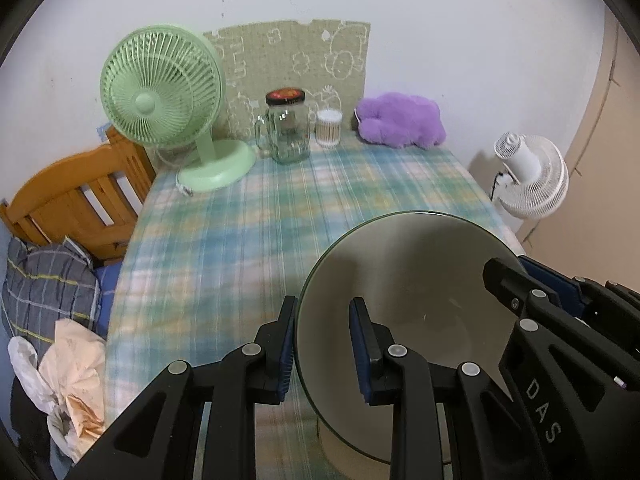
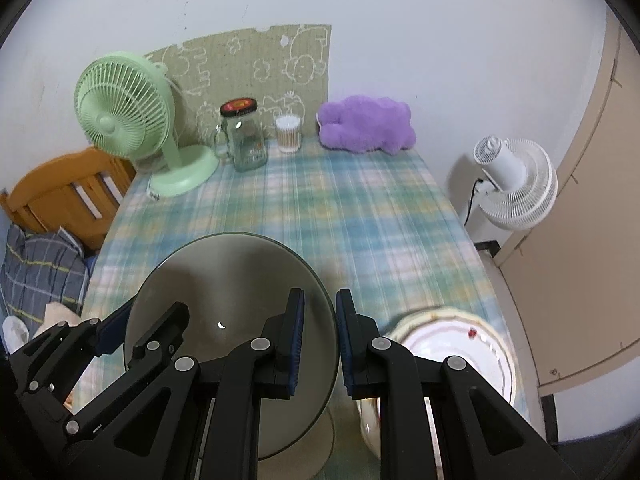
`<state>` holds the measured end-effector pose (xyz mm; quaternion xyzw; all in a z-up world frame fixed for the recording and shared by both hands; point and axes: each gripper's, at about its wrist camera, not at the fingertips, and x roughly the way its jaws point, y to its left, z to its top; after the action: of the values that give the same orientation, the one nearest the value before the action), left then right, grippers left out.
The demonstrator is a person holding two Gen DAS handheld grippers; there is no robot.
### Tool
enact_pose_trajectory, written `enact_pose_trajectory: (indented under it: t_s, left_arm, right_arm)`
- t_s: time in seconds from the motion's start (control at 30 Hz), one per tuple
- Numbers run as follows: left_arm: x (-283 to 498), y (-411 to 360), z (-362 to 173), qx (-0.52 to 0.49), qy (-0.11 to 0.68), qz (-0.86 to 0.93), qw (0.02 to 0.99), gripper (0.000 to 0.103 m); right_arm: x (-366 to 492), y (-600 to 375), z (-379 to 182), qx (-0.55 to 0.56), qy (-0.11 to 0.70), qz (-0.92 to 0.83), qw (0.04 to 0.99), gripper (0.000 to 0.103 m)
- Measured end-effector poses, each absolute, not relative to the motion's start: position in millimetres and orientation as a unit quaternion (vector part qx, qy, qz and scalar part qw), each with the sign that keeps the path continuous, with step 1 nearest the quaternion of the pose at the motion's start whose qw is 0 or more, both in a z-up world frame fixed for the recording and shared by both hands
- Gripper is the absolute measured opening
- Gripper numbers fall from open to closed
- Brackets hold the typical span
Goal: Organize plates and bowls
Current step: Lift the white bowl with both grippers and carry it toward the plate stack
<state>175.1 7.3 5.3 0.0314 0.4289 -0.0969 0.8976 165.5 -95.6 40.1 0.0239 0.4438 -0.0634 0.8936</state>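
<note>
A large grey-green bowl [image 1: 404, 280] is held over the near part of the checked table. My left gripper [image 1: 322, 344] has one finger outside and one inside the bowl's left rim, with a visible gap between the pads. My right gripper [image 2: 319, 340] straddles the bowl's right rim [image 2: 240, 280], its pads close on it. The right gripper also shows in the left wrist view [image 1: 532, 292] at the bowl's right edge. The left gripper shows in the right wrist view [image 2: 132, 332]. A white plate with a patterned rim [image 2: 460, 340] lies on the table just right of the bowl.
At the table's back stand a green fan [image 1: 164, 92], a glass jar with a dark lid [image 1: 287, 128], a cotton-swab cup [image 1: 329, 128] and a purple plush toy [image 1: 400, 120]. A white fan [image 2: 516, 184] stands right of the table. A wooden bed frame [image 1: 76, 200] is at left.
</note>
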Motion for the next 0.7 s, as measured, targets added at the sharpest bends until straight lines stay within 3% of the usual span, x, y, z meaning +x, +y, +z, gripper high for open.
enact_pose_trajectory:
  t_s: [0.7]
  left_arm:
    - [143, 18, -51, 0.016, 0.489, -0.109, 0.865, 0.024]
  right_arm:
    - [126, -83, -10, 0.022, 0.499, -0.068, 0.864, 0.020]
